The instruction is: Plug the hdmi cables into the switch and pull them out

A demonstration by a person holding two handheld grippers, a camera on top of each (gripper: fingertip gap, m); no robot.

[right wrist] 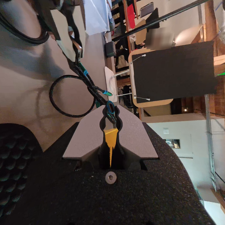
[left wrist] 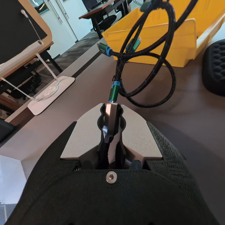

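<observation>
My left gripper (left wrist: 111, 105) is shut on a small metal HDMI switch (left wrist: 111, 116), held edge-up above the brown table (left wrist: 85, 109). A green HDMI plug (left wrist: 113, 93) with a blue collar sits in the switch's far end. Its black braided cable (left wrist: 168, 85) loops over the table. Two loose green plugs (left wrist: 102, 48) (left wrist: 135, 44) hang from the bundle farther back. My right gripper (right wrist: 110, 107) is shut on another green and blue HDMI plug (right wrist: 111, 108), seen end-on at its fingertips. The right wrist view also shows the left gripper (right wrist: 77, 53) with the plugged-in plug (right wrist: 82, 67) and the cable loop (right wrist: 71, 96).
A yellow plastic bin (left wrist: 170, 36) stands at the back of the table. A black textured case (left wrist: 215, 68) lies at the right. A white stand (left wrist: 51, 95) holding a black panel (left wrist: 18, 24) sits on the table's left edge. Desks and chairs stand beyond.
</observation>
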